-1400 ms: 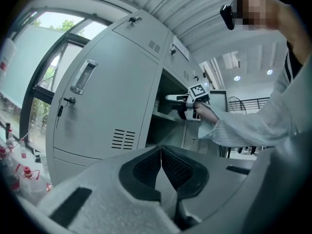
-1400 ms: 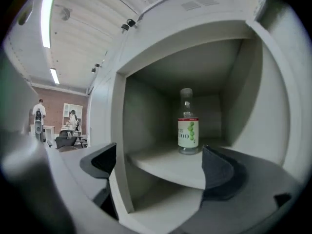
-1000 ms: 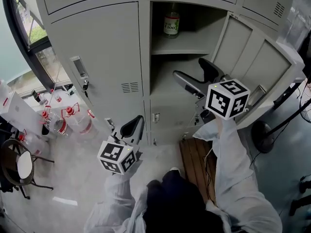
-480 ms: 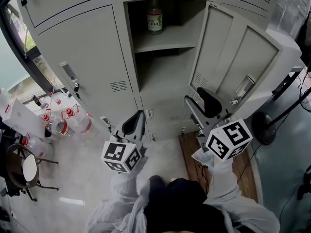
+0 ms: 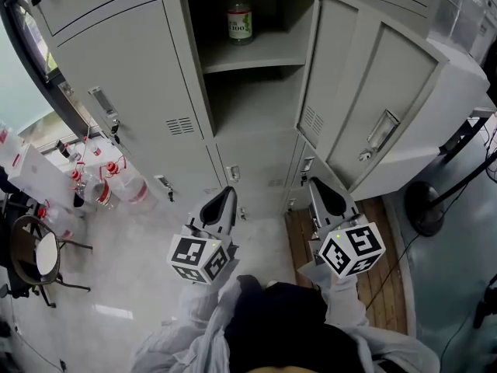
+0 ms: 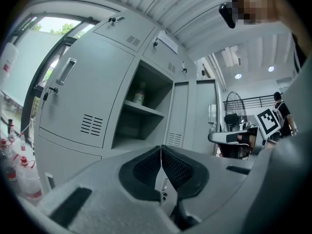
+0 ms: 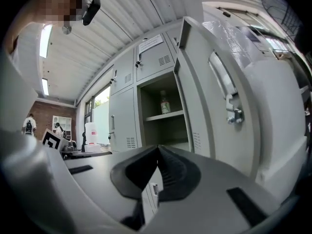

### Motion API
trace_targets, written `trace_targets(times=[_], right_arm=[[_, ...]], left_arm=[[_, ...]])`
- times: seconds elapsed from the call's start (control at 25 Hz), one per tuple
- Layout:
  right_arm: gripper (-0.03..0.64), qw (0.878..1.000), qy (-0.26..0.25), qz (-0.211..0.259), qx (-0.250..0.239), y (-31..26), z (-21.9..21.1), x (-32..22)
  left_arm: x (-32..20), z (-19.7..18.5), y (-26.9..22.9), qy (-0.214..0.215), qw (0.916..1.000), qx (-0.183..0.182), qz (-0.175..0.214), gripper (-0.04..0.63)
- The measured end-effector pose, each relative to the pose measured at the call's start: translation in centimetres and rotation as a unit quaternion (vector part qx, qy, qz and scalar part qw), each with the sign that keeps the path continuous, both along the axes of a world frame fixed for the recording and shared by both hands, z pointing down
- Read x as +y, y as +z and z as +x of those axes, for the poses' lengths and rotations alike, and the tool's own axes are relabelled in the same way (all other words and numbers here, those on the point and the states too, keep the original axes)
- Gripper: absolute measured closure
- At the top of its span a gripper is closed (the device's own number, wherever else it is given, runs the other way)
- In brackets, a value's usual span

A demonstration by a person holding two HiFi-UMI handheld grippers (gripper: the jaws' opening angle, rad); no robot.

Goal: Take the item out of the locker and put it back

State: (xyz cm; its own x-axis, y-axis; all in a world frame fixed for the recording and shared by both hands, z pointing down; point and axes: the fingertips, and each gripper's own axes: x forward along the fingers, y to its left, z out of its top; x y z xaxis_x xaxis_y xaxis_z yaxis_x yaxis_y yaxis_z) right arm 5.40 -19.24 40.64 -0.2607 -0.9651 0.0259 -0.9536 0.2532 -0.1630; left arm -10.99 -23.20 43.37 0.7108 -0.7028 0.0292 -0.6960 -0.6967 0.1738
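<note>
While the bottle [image 5: 240, 20] stands upright on the upper shelf [image 5: 272, 53] of the open locker [image 5: 256, 150], I see my left claw [image 5: 228, 192] clenched on nothing; my right claw [image 5: 313, 183], just closed, is clenched empty too.

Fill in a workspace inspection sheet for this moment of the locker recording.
Surface: shelf inside the open locker; its door is swung right.
Job's things: bottle upright on the shelf, nothing touching it.
Clutter: jugs and a chair on the floor at left; wooden board at right.
Grippers: left gripper shut, empty; right gripper shut, its jaws just closed on nothing. Both are low, apart from the locker.
Cables: black cables at the right edge.
Surroundings: closed lockers; window at left.
</note>
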Motion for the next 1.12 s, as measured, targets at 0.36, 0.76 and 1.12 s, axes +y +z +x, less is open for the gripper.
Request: trace_targets(times=[0.36,0.76,1.12], right_arm=[[0.618,0.999,0.000,-0.043,0.020,4.8,1.9,2.5],[0.618,0.998,-0.001,-0.054,0.026,5.8,2.6,3.3],[0.618,0.998,-0.001,-0.047,0.047,5.4,2.4,3.4]], left_arm=[[2.6,2.2,3.1,0.009,0.9997,-0.007,-0.020,0.588],[3.6,2.8,3.7,0.004,0.9995,-0.010,-0.030,0.588],[3.6,3.2,3.4,0.007,0.9996,-0.011,-0.026,0.588]])
